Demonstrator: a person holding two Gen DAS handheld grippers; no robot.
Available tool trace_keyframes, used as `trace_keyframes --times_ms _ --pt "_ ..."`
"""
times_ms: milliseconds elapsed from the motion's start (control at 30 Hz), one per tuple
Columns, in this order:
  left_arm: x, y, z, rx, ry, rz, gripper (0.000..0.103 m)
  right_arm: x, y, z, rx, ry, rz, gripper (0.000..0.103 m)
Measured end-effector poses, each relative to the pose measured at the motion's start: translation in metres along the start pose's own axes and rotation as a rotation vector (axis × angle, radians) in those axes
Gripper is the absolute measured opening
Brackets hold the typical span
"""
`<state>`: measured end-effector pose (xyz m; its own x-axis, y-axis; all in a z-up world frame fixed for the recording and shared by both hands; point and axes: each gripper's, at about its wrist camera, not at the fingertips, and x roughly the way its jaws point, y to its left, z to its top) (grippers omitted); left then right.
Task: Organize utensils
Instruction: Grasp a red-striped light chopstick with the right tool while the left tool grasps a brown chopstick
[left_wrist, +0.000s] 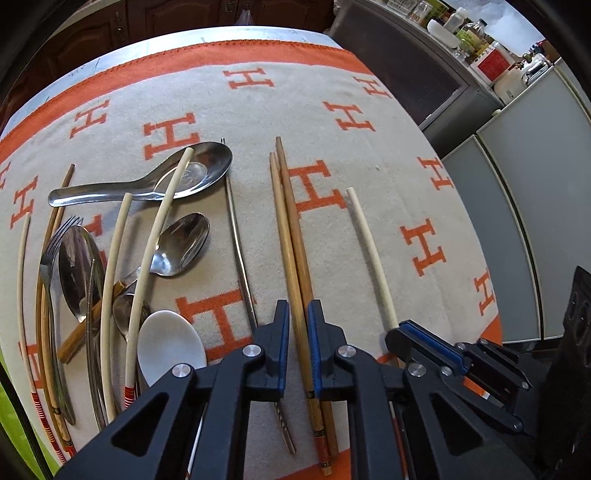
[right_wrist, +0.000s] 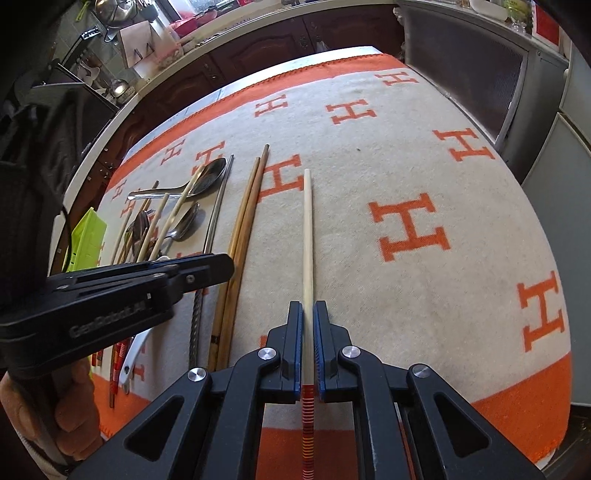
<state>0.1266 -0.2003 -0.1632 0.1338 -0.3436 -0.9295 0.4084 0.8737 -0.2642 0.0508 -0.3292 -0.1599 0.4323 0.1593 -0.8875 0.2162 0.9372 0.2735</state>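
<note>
On a beige cloth (left_wrist: 369, 147) with orange H marks, a pair of brown wooden chopsticks (left_wrist: 286, 206) lies lengthwise. My left gripper (left_wrist: 298, 325) is shut on their near part. To the right lies one cream chopstick (right_wrist: 307, 229) with a red-striped end, and my right gripper (right_wrist: 308, 332) is shut on it, pads against both sides. The right gripper (left_wrist: 424, 339) also shows in the left wrist view, and the left gripper (right_wrist: 207, 269) shows from the side in the right wrist view. A loose pile at the left holds a steel soup spoon (left_wrist: 192, 173), a smaller spoon (left_wrist: 184, 243), a fork (left_wrist: 55, 243), a white ceramic spoon (left_wrist: 170, 343) and more chopsticks.
A thin metal chopstick (left_wrist: 236, 229) lies between the pile and the brown pair. A lime green tray (right_wrist: 86, 232) sits off the cloth's left edge. A person's hand (right_wrist: 74, 417) holds the left gripper. Grey cabinets (left_wrist: 517, 184) stand past the table's right side.
</note>
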Motion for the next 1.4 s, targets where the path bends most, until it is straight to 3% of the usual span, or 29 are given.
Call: trace_keyframes --times_ms 433,633,667,867,933,1000,1167,1400 --pt "-0.001 0.001 -0.003 -0.009 -0.026 0.031 0.009 -0.003 -0.003 -0.007 0.007 0.006 0.017 0.006" --pt "0.001 -0.004 0.005 -0.014 -0.047 0.09 0.023 -0.003 -0.003 -0.01 0.009 0.006 0.02 0.006" --pt "0.002 -0.005 0.006 -0.015 -0.048 0.094 0.03 -0.002 -0.003 -0.01 0.008 0.006 0.018 0.006" --pt "0.008 -0.02 0.005 0.057 -0.062 0.173 0.032 -0.003 -0.003 -0.011 0.009 0.007 0.022 0.006" --pt "0.008 -0.022 0.004 0.072 -0.07 0.185 0.029 -0.003 -0.003 -0.011 0.011 0.008 0.024 0.006" --pt "0.007 -0.02 0.003 0.068 -0.076 0.183 0.013 -0.003 -0.003 -0.012 0.012 0.007 0.024 0.006" --pt "0.0 -0.007 -0.004 0.027 -0.074 0.109 0.004 -0.002 -0.004 -0.012 0.016 0.008 0.026 0.006" --pt "-0.021 -0.003 -0.015 0.03 -0.105 0.071 0.004 -0.002 -0.004 -0.012 0.021 0.013 0.031 0.006"
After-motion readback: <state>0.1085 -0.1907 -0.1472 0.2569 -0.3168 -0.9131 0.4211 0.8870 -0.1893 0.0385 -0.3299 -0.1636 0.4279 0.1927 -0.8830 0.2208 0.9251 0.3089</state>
